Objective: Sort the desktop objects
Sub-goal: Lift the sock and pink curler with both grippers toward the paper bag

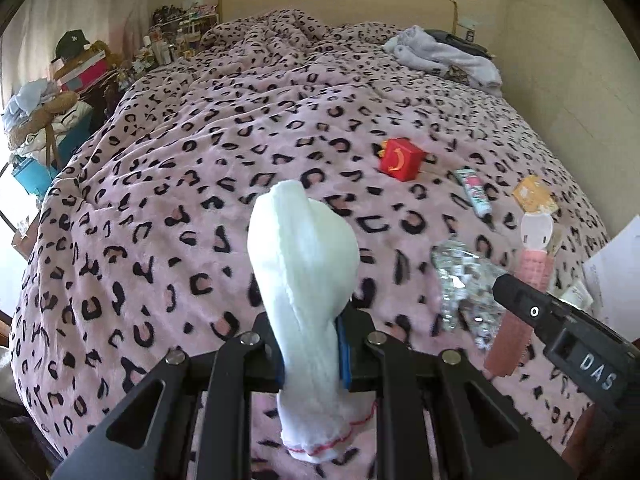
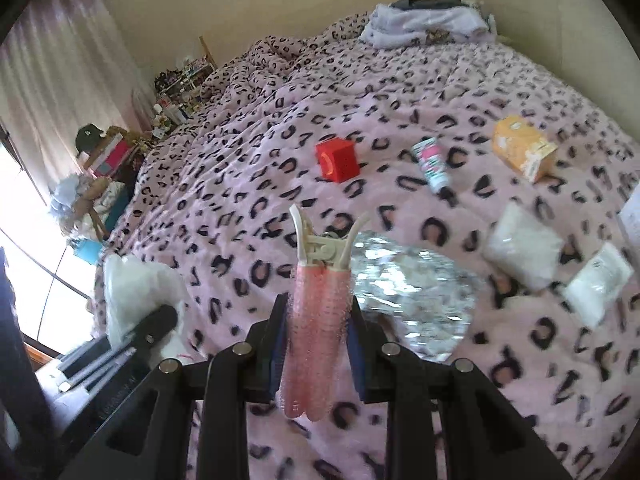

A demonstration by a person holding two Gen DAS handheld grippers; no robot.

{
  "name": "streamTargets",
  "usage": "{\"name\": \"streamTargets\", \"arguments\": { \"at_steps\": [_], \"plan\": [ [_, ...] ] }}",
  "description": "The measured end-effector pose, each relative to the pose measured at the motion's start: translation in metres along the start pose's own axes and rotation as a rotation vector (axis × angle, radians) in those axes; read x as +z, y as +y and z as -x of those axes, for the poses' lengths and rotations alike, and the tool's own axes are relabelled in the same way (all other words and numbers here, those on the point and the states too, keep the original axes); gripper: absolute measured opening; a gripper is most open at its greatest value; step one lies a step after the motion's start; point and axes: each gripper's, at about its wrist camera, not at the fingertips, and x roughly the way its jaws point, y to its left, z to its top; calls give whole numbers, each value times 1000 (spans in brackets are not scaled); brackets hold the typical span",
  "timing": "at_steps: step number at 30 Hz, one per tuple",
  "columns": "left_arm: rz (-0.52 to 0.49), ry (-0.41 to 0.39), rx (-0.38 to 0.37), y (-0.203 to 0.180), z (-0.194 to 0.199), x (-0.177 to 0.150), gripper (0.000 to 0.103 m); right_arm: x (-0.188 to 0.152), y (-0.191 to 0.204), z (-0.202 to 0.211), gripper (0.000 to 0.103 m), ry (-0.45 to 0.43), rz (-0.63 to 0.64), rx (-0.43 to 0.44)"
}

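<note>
we see a bed (image 1: 200, 200) under a pink leopard-print blanket (image 2: 400, 92), with the small things gathered toward its near right part. at the far end lies a heap of pale lilac clothes (image 1: 444, 54), and clutter is stacked beside the bed on the left, a black cap (image 1: 71, 42) on top.

next in size, a crumpled silver foil bag (image 2: 416, 292) lies on the blanket just behind our right hand-held gripper (image 2: 318, 344). to its right lie two white packets (image 2: 524, 246), side by side and a little blurred. farther back sit an orange carton (image 2: 520, 152) on its side, a red cube-shaped box (image 2: 337, 160) with a yellow mark, and a small tube (image 2: 431, 166) between them, each apart from the others.

our left hand-held gripper (image 1: 310, 354) is closed on a white sock (image 1: 306, 264), which is pinched near the middle; its toe end stands up above the fingers and its red-stitched cuff hangs below them, off the blanket.

our right hand-held gripper is clamped around a pink hair roller clip (image 2: 316, 316), held lengthwise between the blue pads (image 2: 278, 356), with its cream clip handles spread at the far end, above the blanket.
</note>
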Motion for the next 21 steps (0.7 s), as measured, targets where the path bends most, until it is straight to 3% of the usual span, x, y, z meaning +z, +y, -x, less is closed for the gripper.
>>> {"name": "streamTargets", "arguments": {
  "at_steps": [10,14,21],
  "plan": [
    [-50,-1,-21,-52,21,-5,19,-12,-27,37,27,-54,127,-92],
    [-73,-3,-24,-72,28,-8,19,-16,-45,52,27,-78,123,-90],
    [-113,-9,-38,-103,39,-12,20,-22,-67,73,27,-108,149,-172]
  ]
}}
